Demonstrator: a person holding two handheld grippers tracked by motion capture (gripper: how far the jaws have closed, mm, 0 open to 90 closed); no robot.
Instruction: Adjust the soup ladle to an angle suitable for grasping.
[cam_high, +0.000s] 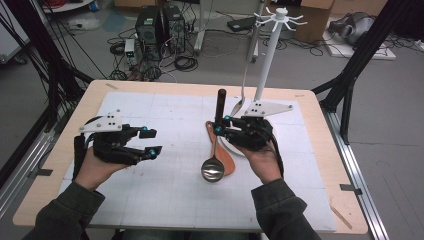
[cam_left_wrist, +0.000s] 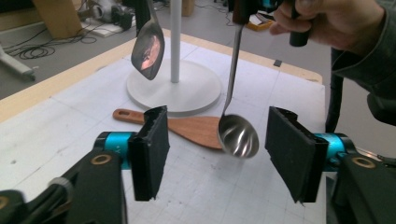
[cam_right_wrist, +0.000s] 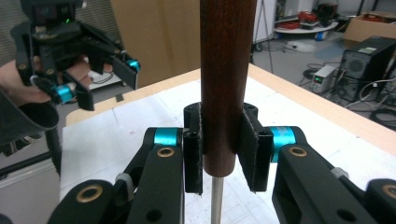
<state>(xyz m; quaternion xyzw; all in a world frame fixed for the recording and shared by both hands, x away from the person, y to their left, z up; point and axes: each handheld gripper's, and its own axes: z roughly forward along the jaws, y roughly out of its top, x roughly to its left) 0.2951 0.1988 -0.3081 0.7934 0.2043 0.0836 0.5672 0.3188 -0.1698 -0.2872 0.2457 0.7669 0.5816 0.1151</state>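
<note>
My right gripper (cam_high: 220, 123) (cam_right_wrist: 223, 149) is shut on the dark wooden handle of a steel ladle (cam_high: 212, 169) (cam_right_wrist: 226, 74). The ladle hangs upright, its bowl (cam_left_wrist: 238, 136) just above the white mat. My left gripper (cam_high: 150, 142) (cam_left_wrist: 215, 154) stands open at the left of the table with nothing between its jaws; in the right gripper view it appears as the other gripper (cam_right_wrist: 100, 77). A wooden spatula (cam_high: 226, 155) (cam_left_wrist: 187, 128) lies flat on the mat behind the ladle bowl. A steel spoon (cam_high: 240, 102) (cam_left_wrist: 148, 44) hangs from the white hook stand (cam_high: 267, 55) (cam_left_wrist: 175, 39).
The stand's round white base (cam_left_wrist: 196, 91) sits behind the spatula. The white gridded mat (cam_high: 165, 190) covers the wooden table (cam_high: 330, 150). Computers and cables (cam_high: 160, 30) lie on the floor beyond the far edge. Black frame legs (cam_high: 360, 55) stand at the right.
</note>
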